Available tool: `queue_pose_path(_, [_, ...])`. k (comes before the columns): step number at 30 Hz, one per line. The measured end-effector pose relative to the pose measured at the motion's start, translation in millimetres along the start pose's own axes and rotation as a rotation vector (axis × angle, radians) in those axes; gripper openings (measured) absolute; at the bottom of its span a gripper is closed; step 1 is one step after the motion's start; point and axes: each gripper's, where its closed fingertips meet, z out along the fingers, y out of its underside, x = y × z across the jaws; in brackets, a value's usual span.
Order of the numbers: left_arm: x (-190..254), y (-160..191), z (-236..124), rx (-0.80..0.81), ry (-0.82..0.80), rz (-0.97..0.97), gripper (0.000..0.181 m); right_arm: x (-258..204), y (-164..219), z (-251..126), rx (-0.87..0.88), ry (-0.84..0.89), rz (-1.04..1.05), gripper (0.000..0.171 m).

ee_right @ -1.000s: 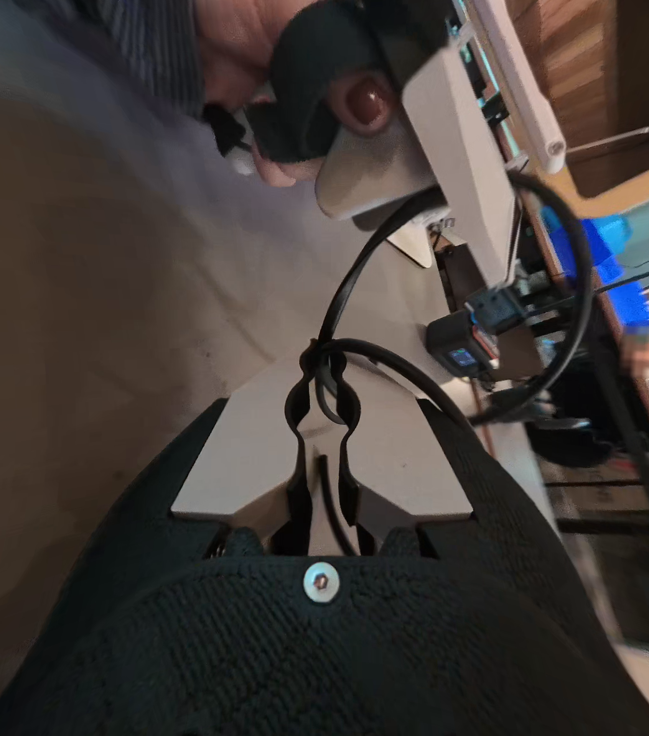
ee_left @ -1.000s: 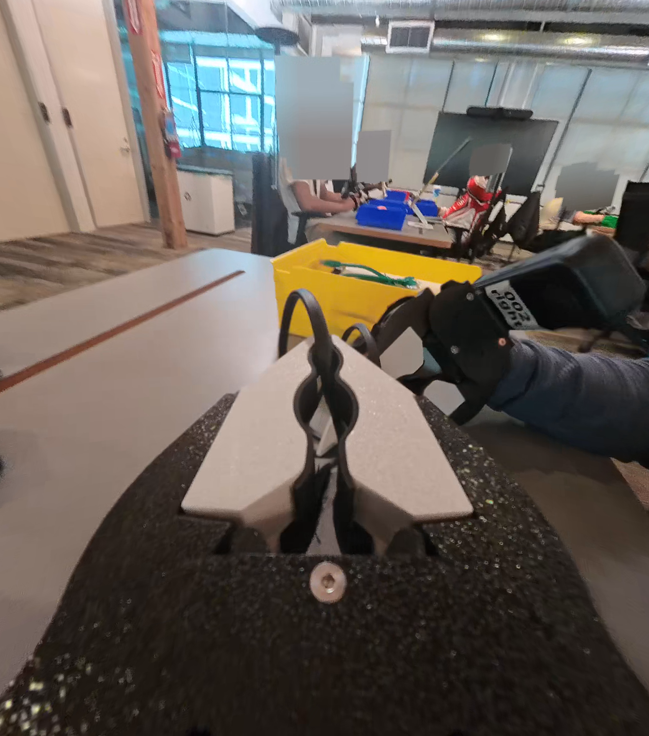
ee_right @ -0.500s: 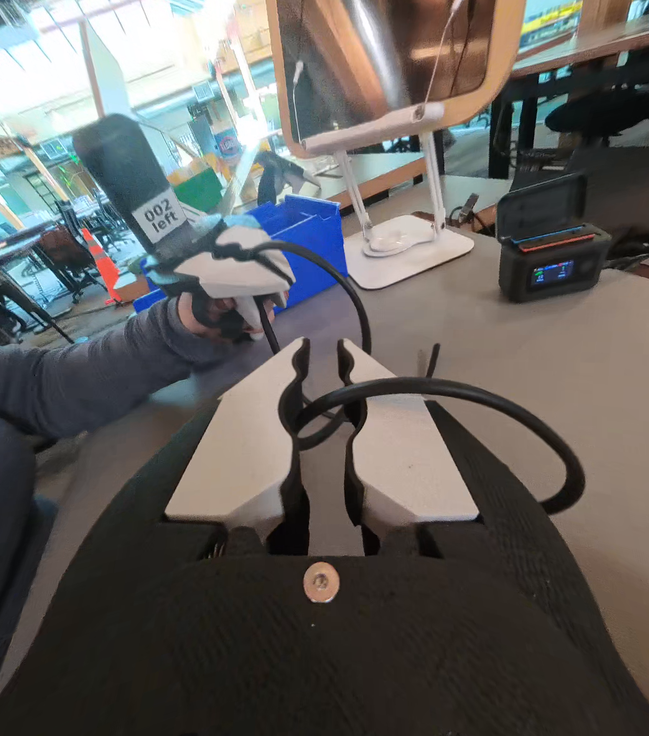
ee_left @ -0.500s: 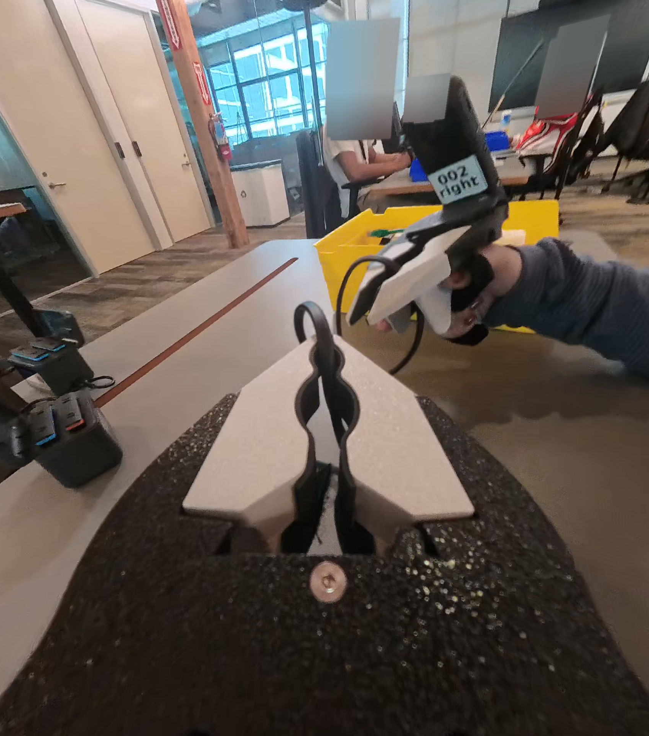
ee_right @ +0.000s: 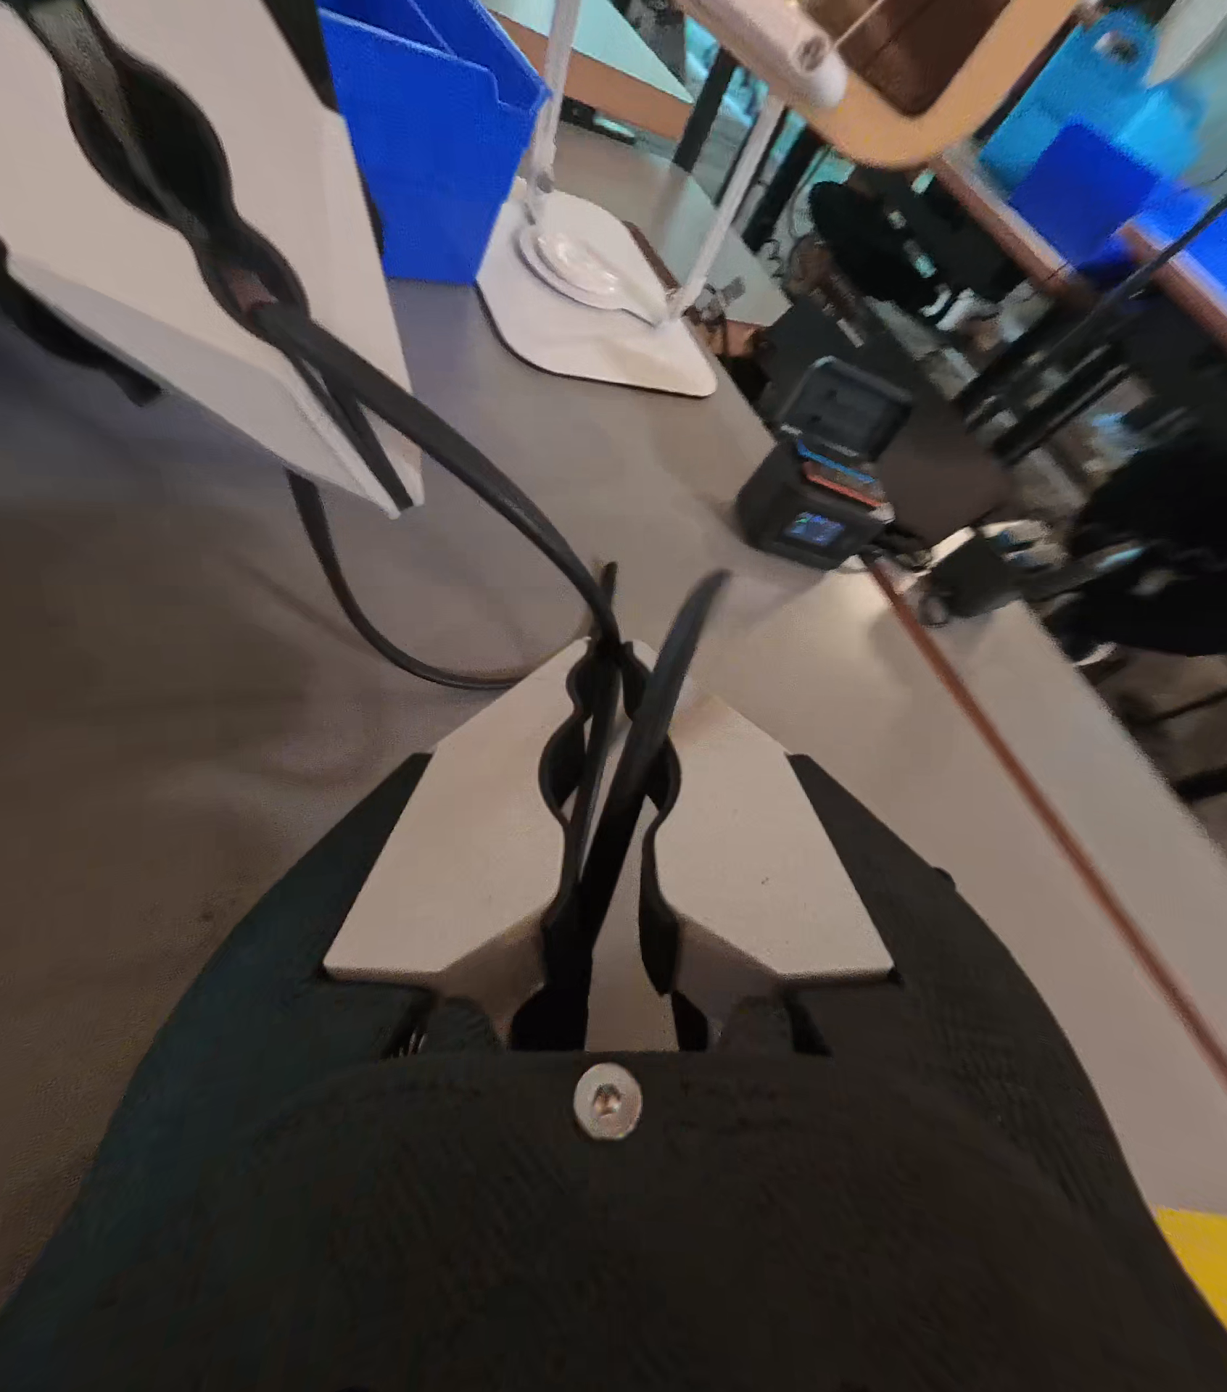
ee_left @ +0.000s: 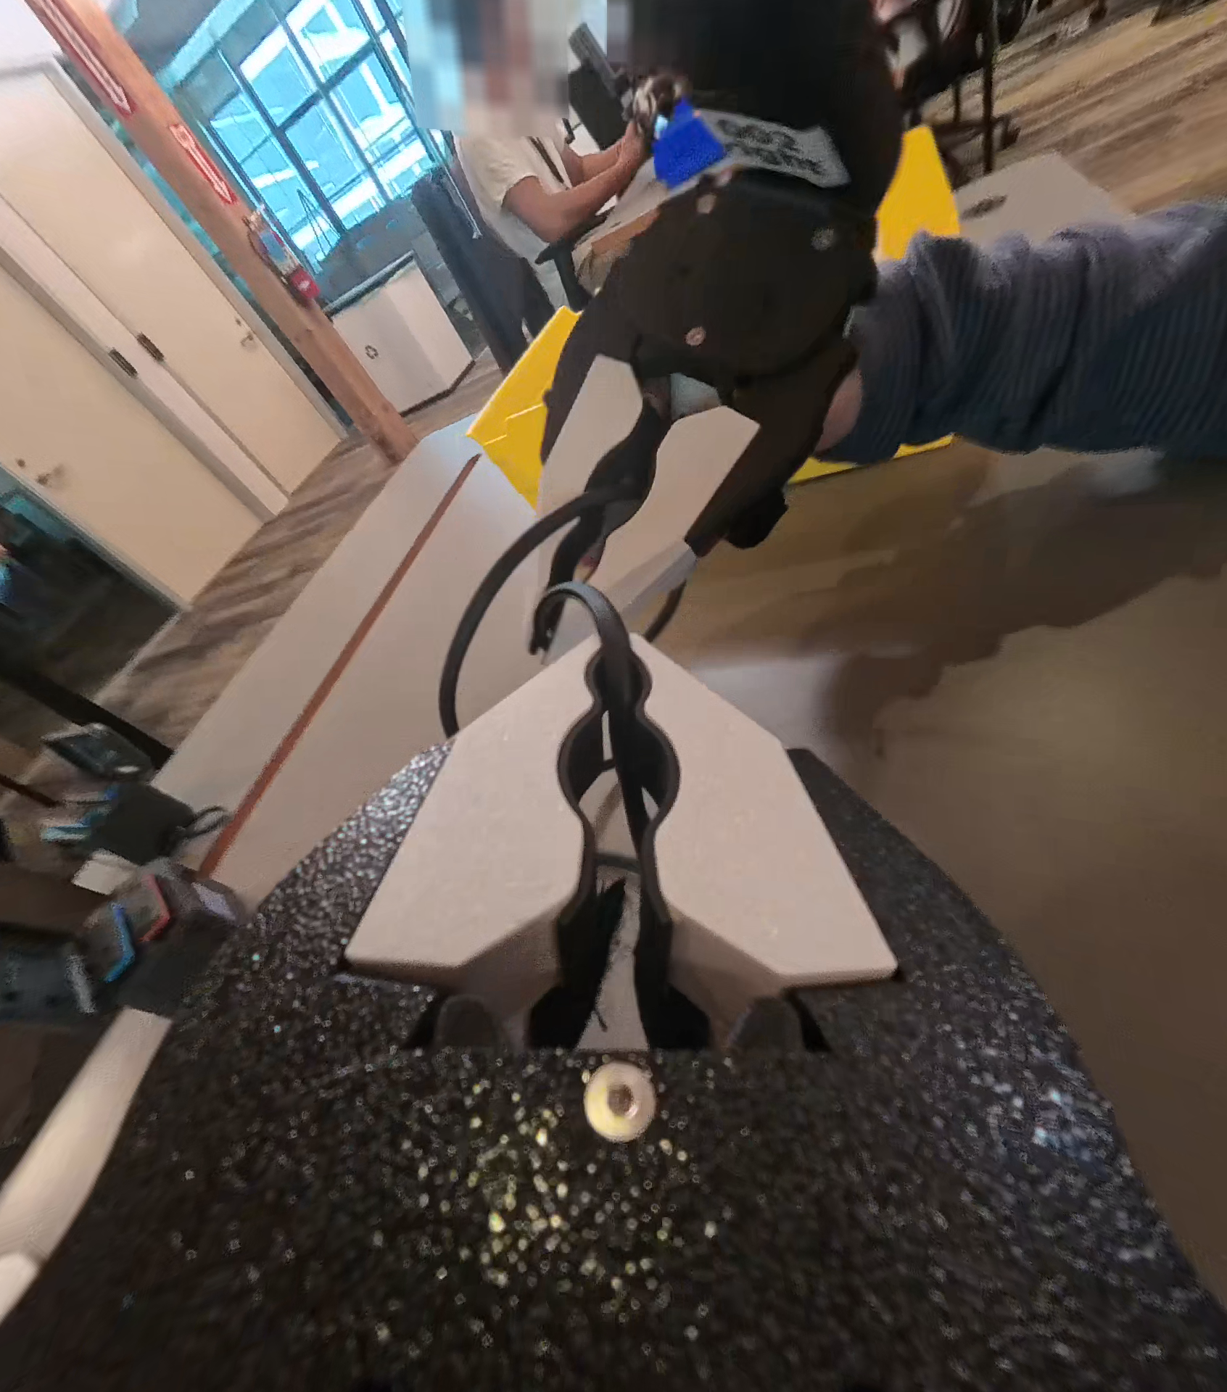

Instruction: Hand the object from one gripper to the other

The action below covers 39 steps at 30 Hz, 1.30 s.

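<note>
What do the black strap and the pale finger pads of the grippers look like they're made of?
The black strap looks like flexible plastic or rubber, perhaps a zip tie: thin, flat, smooth, slightly glossy, holding springy curves. The finger pads look like rigid matte plastic, likely 3D printed: pale grey, faintly grainy, sharp flat facets. Both are guesses from appearance.

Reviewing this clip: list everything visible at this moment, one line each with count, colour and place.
strap: one, black, looped between both claws
table: one, grey, beneath
yellow bin: one, far table edge
blue bin: one, behind the left claw
stand base: one, white, beside the blue bin
charger case: one, black, on the table
seated person: one, background
sleeve: one, blue-grey
left claw: shut on strap
right claw: shut on strap
</note>
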Motion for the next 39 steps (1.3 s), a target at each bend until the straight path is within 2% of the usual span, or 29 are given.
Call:
queue_pose_path(2, [-9,-3,-3,0.038,-0.027,-0.120,0.000,9,-7,-3,0.019,0.099,-0.109,0.004])
queue_pose_path(3, [-13,-5,-4,0.054,-0.024,-0.179,0.010,14,-10,-5,0.024,0.162,-0.181,0.003])
queue_pose_path(4, [-16,-7,-5,0.070,-0.017,-0.250,0.043,20,-13,-7,0.025,0.235,-0.266,0.003])
queue_pose_path(6, [-20,-13,-6,0.103,0.021,-0.398,0.063,26,-21,-11,0.028,0.375,-0.477,0.004])
queue_pose_path(8, [-22,-17,-8,0.123,0.031,-0.429,0.076,23,-29,-13,0.039,0.476,-0.710,0.003])
queue_pose_path(10, [-20,-10,-6,0.055,0.004,-0.355,0.071,15,-35,-12,0.049,0.522,-0.852,0.003])
queue_pose_path(15, [-8,8,7,-0.111,-0.049,-0.144,0.054,4,-46,-13,0.107,0.550,-0.938,0.002])
queue_pose_path(17, [-5,9,11,-0.124,-0.046,-0.111,0.041,3,-47,-13,0.104,0.566,-0.973,0.003])
queue_pose_path(19, [-2,7,14,-0.109,-0.040,-0.115,0.025,1,-48,-12,0.100,0.571,-1.003,0.003])
queue_pose_path(24, [1,14,17,-0.127,0.013,-0.245,0.008,-2,-50,-13,0.107,0.606,-1.073,0.003])
queue_pose_path(27, [-14,18,12,-0.112,-0.060,-0.265,0.002,0,-51,-14,0.126,0.588,-1.014,0.008])
queue_pose_path(29, [-30,19,6,-0.094,-0.149,-0.267,0.002,3,-46,-13,0.133,0.517,-0.887,0.028])
queue_pose_path(32, [-55,16,-8,-0.038,-0.303,-0.258,0.002,10,-38,-11,0.153,0.393,-0.600,0.054])
queue_pose_path(35, [-71,3,-23,0.081,-0.405,-0.246,0.002,8,-35,-9,0.205,0.179,-0.199,0.063])
queue_pose_path(37, [-71,-11,-30,0.187,-0.392,-0.250,0.002,1,-32,-4,0.211,0.018,0.044,0.073])
queue_pose_path(39, [-69,-20,-33,0.258,-0.357,-0.284,0.002,-10,-30,2,0.210,-0.090,0.171,0.083])
